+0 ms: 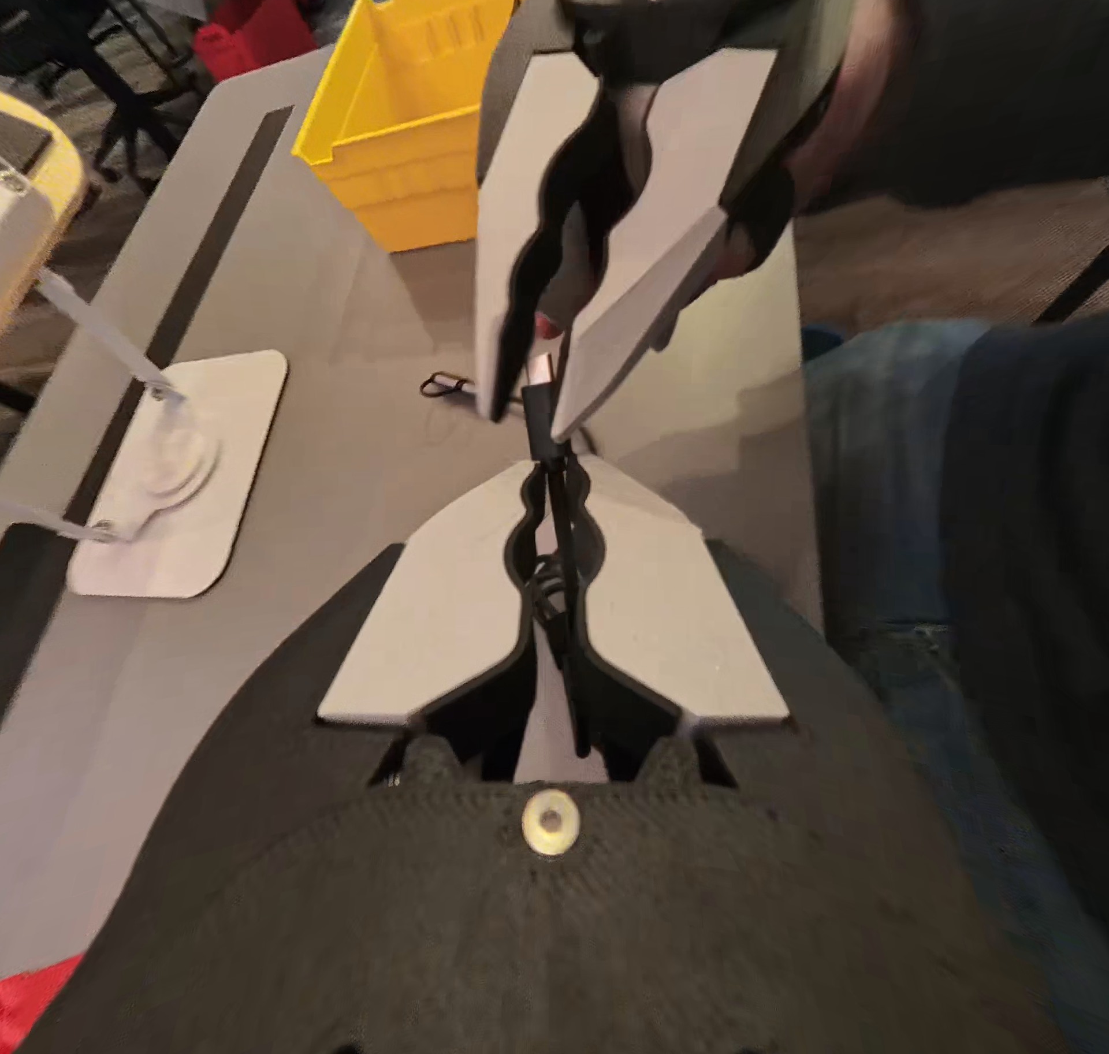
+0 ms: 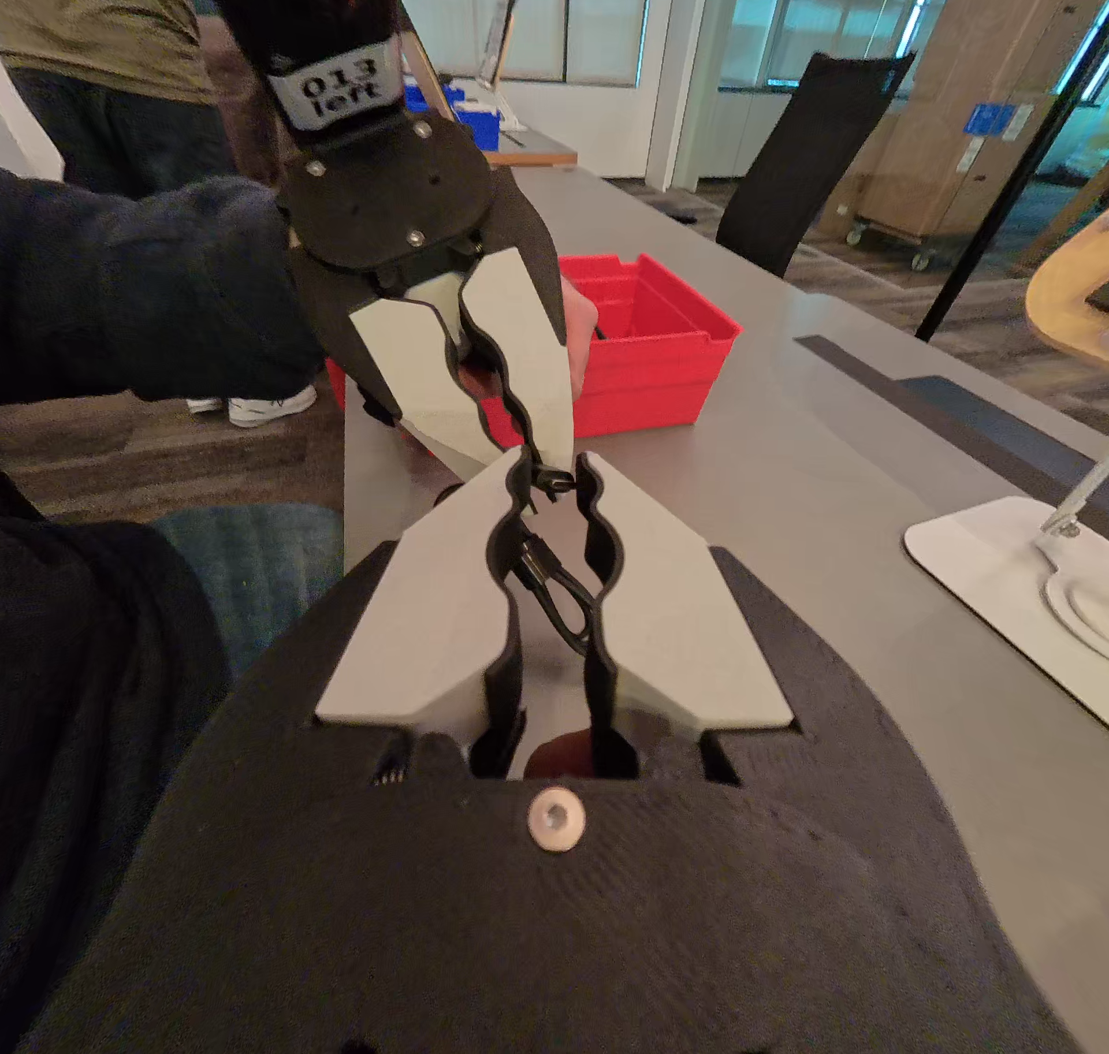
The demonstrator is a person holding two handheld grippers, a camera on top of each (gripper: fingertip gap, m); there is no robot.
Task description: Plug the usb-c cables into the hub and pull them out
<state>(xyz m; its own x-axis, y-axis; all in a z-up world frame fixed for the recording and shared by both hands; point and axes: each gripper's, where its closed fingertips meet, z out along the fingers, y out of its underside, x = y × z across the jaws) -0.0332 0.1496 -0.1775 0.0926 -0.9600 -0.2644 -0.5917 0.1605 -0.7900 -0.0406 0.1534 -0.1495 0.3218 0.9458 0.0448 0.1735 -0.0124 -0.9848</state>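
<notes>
A black USB-C cable with a silver-tipped plug [image 1: 536, 407] is held above the grey table [image 1: 336, 317]. My left gripper [image 1: 549, 466] is shut on the cable just behind the plug. It comes in from the top in the right wrist view [image 2: 536, 456]. My right gripper [image 2: 553, 460] faces it tip to tip, its jaws slightly apart on either side of the plug [image 2: 552, 481]. It reaches down from the top in the left wrist view [image 1: 528, 422]. The rest of the cable lies coiled on the table below [image 2: 555, 596]. No hub is in view.
A yellow bin [image 1: 408, 143] stands at the table's far end and a red bin [image 2: 654, 359] at the other end. A white stand base [image 1: 180, 485] sits beside a dark slot [image 1: 198, 269]. A small black loop [image 1: 441, 386] lies on the table. A person's leg [image 1: 888, 545] is beside the table. Both grippers' tips are close together, under 4 cm apart.
</notes>
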